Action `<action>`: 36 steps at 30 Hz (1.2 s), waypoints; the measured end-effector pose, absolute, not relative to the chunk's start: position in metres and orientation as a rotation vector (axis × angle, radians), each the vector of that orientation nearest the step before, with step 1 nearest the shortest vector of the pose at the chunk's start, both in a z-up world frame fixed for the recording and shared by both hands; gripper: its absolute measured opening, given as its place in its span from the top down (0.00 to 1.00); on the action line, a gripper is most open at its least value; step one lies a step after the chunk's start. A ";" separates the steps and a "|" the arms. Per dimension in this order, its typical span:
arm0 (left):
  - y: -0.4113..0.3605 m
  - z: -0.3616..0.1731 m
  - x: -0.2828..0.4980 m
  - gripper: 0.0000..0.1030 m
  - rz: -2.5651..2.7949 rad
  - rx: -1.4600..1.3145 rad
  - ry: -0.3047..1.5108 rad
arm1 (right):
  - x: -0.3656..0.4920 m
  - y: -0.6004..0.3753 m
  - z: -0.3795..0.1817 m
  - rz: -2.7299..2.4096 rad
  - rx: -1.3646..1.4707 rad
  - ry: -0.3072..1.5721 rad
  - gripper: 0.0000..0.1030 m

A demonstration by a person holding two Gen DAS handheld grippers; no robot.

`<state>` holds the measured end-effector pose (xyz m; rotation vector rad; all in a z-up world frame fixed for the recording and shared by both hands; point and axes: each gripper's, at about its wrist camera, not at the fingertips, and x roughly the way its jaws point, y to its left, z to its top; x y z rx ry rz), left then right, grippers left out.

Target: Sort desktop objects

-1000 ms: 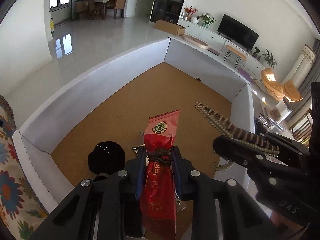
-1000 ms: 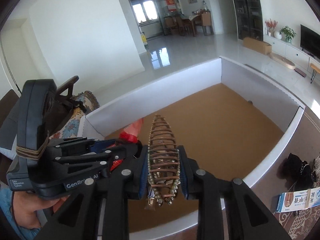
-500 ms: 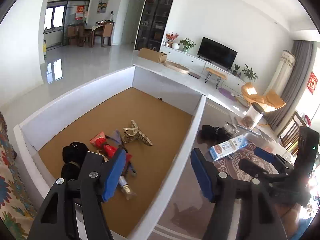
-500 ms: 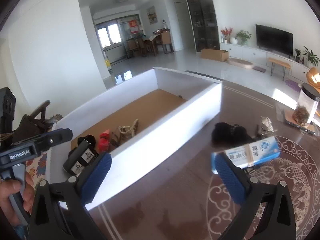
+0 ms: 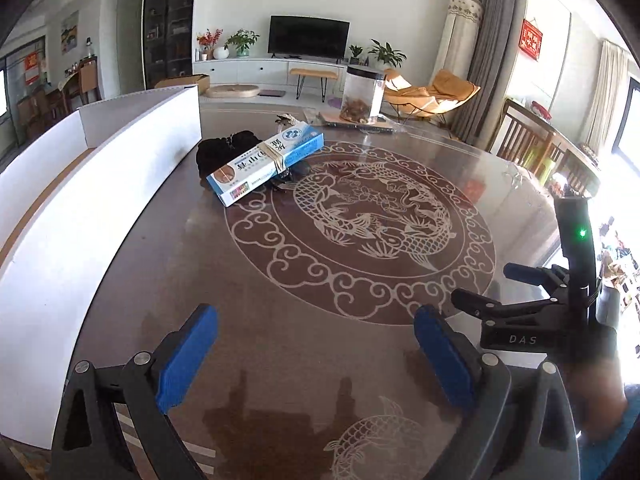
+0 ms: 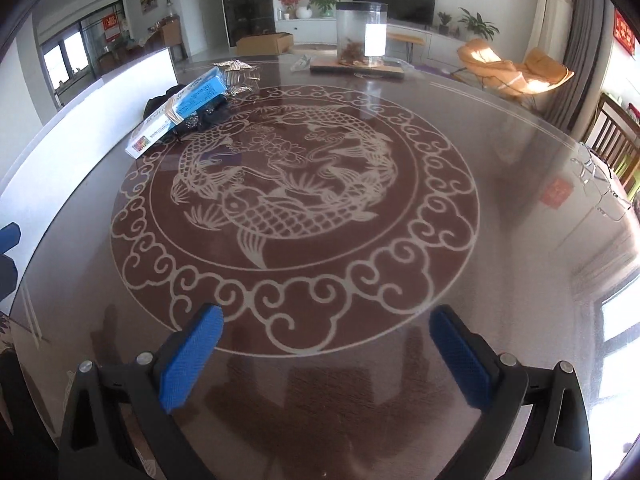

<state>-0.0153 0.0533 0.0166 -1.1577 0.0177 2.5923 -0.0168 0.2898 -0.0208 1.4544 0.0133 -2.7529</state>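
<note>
A blue and white box (image 5: 266,162) bound with rubber bands lies on a black cloth item (image 5: 224,148) on the round table, next to the white sorting box (image 5: 132,136). It also shows in the right wrist view (image 6: 180,110), with a shiny hair clip (image 6: 236,76) beyond it. My left gripper (image 5: 316,344) is open and empty over the table's near part. My right gripper (image 6: 326,354) is open and empty; it shows at the right in the left wrist view (image 5: 524,304).
A clear jar (image 6: 362,34) on a wooden board stands at the table's far side. Glasses (image 6: 600,184) lie near the right edge. The table top (image 6: 304,184) has a fish pattern. Chairs stand to the right.
Both grippers let go of the red packet and the beaded clip in the white box, opened, and swung right, away from the box, to face the table.
</note>
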 end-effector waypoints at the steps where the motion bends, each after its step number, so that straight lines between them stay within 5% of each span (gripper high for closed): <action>1: 0.054 0.007 -0.015 0.03 2.598 -1.178 0.038 | -0.017 0.290 -0.024 -2.747 1.462 0.019 0.00; 36: 0.045 -0.034 -0.029 0.00 2.654 -1.379 0.110 | -0.022 0.270 -0.032 -2.754 1.421 0.058 0.00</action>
